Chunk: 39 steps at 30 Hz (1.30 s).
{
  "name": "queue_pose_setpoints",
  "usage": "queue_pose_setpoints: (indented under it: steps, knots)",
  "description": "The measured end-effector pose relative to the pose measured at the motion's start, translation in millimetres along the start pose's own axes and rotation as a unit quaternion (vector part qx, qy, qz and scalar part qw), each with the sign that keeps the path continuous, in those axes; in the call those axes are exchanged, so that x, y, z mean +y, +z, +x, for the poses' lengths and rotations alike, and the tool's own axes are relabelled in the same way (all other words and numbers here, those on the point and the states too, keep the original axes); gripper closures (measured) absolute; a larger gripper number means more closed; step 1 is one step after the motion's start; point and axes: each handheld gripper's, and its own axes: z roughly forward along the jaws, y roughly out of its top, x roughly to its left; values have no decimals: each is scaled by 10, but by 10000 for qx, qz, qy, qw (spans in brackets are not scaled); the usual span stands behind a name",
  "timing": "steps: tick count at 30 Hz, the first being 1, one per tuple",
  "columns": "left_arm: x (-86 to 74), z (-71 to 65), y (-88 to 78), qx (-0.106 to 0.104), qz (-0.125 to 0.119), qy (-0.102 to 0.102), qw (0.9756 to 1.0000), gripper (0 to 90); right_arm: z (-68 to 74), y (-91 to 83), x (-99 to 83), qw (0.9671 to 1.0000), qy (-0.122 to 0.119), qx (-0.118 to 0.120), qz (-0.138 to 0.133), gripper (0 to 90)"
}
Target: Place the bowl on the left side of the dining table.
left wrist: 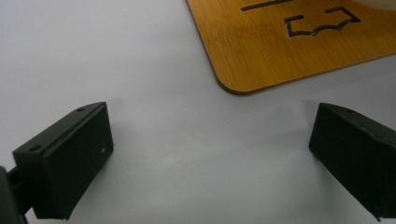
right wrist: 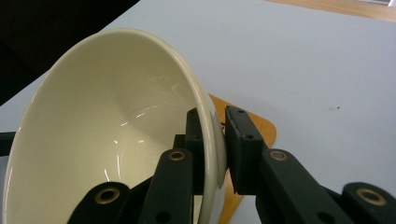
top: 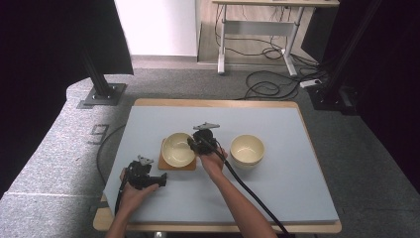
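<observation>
Two cream bowls, right hand-held gripper [right wrist: 215, 149] pinching one rim [right wrist: 212, 140] (board [right wrist: 261, 130] mostly hidden)

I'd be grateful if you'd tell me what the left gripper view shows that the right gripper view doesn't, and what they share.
Only the left gripper view: the left gripper with its black jaws wide apart over bare table cover, holding nothing, and the shaped cut-outs in the bamboo board.

Only the right gripper view: the cream bowl, with the right gripper shut on its rim, one jaw inside and one outside, and a strip of wooden table edge at the far side.

Both: the bamboo board and the light grey-blue table cover.
</observation>
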Motion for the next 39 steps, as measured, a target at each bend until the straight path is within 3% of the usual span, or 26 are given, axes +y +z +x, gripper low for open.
queue_pose_setpoints:
  steps: [14,19,22,25,39]
  knots:
    - [-2,-3,2,3,-11,-7,10000,0,-34,147,-68,9998,77,3,168,801]
    - [-2,-3,2,4,-16,-8,10000,0,-52,165,-74,9998,62,-106,146,779]
    - [-2,-4,2,3,-15,-12,10000,0,-90,184,-69,9993,87,-180,302,763]
    - [-2,-4,4,6,-22,-14,10000,0,-139,182,-78,9989,82,-286,368,774]
    - [-2,-4,2,5,-17,-11,10000,0,-139,130,-63,9990,24,-252,372,770]
